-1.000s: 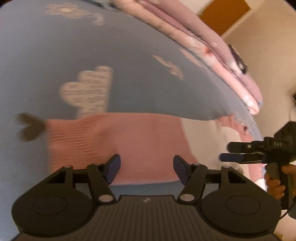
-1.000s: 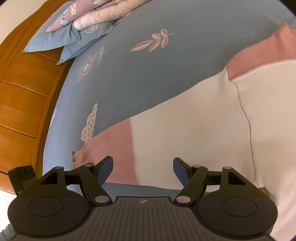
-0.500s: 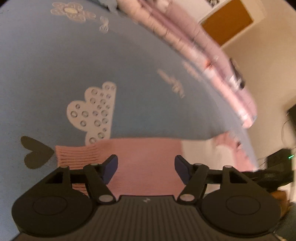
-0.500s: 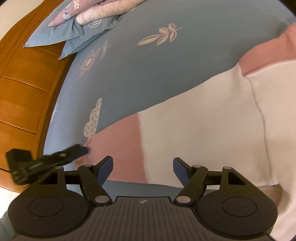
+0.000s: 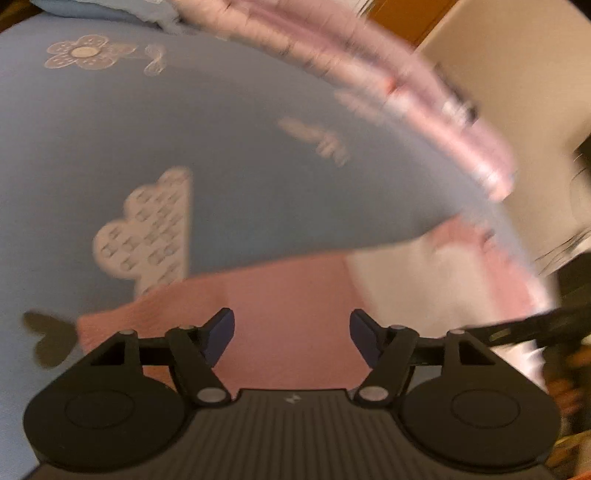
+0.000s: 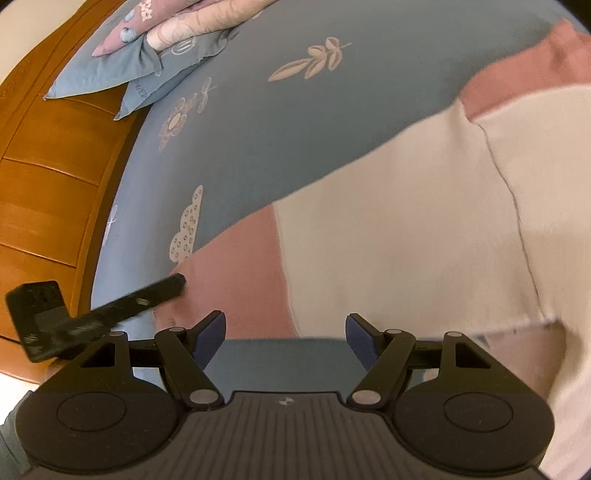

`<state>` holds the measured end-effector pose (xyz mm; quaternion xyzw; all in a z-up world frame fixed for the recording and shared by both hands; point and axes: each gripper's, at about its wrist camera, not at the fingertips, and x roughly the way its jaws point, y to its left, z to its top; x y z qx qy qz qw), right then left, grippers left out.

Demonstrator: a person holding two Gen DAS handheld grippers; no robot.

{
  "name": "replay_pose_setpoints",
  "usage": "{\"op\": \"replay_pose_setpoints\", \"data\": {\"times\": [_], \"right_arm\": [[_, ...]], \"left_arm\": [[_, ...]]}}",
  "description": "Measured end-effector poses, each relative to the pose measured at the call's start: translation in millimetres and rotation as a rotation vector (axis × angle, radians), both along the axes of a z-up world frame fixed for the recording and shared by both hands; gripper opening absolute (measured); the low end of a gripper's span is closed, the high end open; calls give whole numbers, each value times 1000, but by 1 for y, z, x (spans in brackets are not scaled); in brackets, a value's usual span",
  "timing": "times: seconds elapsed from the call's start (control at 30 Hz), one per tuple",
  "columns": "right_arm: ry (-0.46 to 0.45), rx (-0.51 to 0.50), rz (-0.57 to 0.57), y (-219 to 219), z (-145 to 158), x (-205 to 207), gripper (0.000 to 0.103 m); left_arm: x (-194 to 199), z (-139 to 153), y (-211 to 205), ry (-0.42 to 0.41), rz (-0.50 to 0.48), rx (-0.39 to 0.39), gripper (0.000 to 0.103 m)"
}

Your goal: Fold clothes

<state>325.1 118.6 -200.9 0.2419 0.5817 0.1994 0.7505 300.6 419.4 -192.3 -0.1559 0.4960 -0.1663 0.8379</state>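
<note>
**Both grippers hover open over the sweater's pink cuff**

Here, a cream knitted sweater with dusty-pink cuffs and neckband (image 6: 406,229) lies spread flat on a blue bedsheet printed with pale flowers, leaves and clouds (image 6: 280,140). One sleeve stretches toward the left of the right wrist view, and its pink ribbed cuff (image 5: 280,295) ends just beside a white dotted cloud print (image 5: 147,236) and near a dark heart print (image 5: 48,339) on the sheet.

The left gripper (image 5: 291,334) points down at that cuff. Its blue-padded fingers (image 5: 221,332) stand apart with the pink knit visible below and between them; nothing is pinched, so the gripper is released. The left wrist view is blurred, but the right wrist view shows the tip of a left finger lying right at the cuff's end; whether it touches the fabric cannot be told.

The right gripper (image 6: 286,338) hangs over the near edge of the sleeve, where pink meets cream. Its jaws are wide apart and empty, with bare blue sheet between the pads.

At the far side of the bed, a folded pink quilt with a small floral print (image 6: 192,22) lies on blue pillows (image 6: 110,74) against a glossy orange-brown wooden headboard (image 6: 44,177). In the left wrist view a cream wall (image 5: 517,66) rises beyond the quilt.
</note>
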Motion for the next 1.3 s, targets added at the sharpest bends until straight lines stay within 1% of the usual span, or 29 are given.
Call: {"op": "replay_pose_setpoints", "data": {"times": [0.03, 0.1, 0.13, 0.2, 0.27, 0.33, 0.4, 0.47, 0.53, 0.57, 0.63, 0.7, 0.8, 0.87, 0.97, 1.07, 1.13, 1.2, 1.27, 1.3], "right_arm": [[2, -3, -5, -3, 2, -4, 77], [-14, -18, -30, -12, 8, -13, 77], [-35, -24, -48, -19, 13, -18, 77], [-101, -63, -109, -37, 25, -25, 77], [-177, -126, -181, -56, 35, -31, 77], [-236, -200, -254, -74, 39, -33, 77], [-205, -229, -297, -84, 29, -31, 77], [-171, -197, -326, -86, 15, -32, 77], [-171, -200, -323, -78, 2, -35, 79], [-173, -197, -324, -75, -2, -36, 83], [-185, -156, -342, -77, 3, -36, 83], [-199, -121, -363, -80, 9, -38, 79], [-230, -164, -410, -95, 29, -58, 79], [-211, -182, -427, -104, 29, -67, 79], [-165, -153, -402, -105, 12, -68, 79], [-119, -166, -353, -93, -6, -64, 80], [-111, -154, -301, -87, -4, -71, 80], [-67, -125, -266, -87, -1, -77, 78], [-95, -143, -275, -91, 7, -82, 78], [-137, -160, -294, -95, 14, -80, 78]], "left_arm": [[-3, -3, 4, 18, 19, 6, 67], [-10, 5, 9, 18, 59, -24, 68], [-12, 10, 6, 18, 52, -12, 68], [-13, 20, -6, 4, 3, -1, 68], [-10, 28, -24, -16, -62, 0, 69], [-6, 31, -45, -30, -113, -10, 69], [-2, 33, -65, -43, -158, -22, 69], [4, 32, -84, -51, -169, -43, 69], [9, 32, -101, -58, -181, -60, 69], [10, 33, -107, -59, -189, -55, 69], [12, 35, -117, -62, -204, -44, 69], [14, 38, -127, -65, -218, -34, 69], [17, 40, -138, -63, -236, -22, 69], [16, 39, -144, -58, -247, -22, 69], [15, 37, -155, -47, -264, -15, 69], [14, 35, -165, -38, -279, -7, 69], [14, 36, -169, -39, -292, -1, 69], [13, 36, -172, -39, -296, 9, 69], [13, 37, -175, -42, -292, 6, 69], [12, 38, -176, -45, -293, 2, 69]]}}
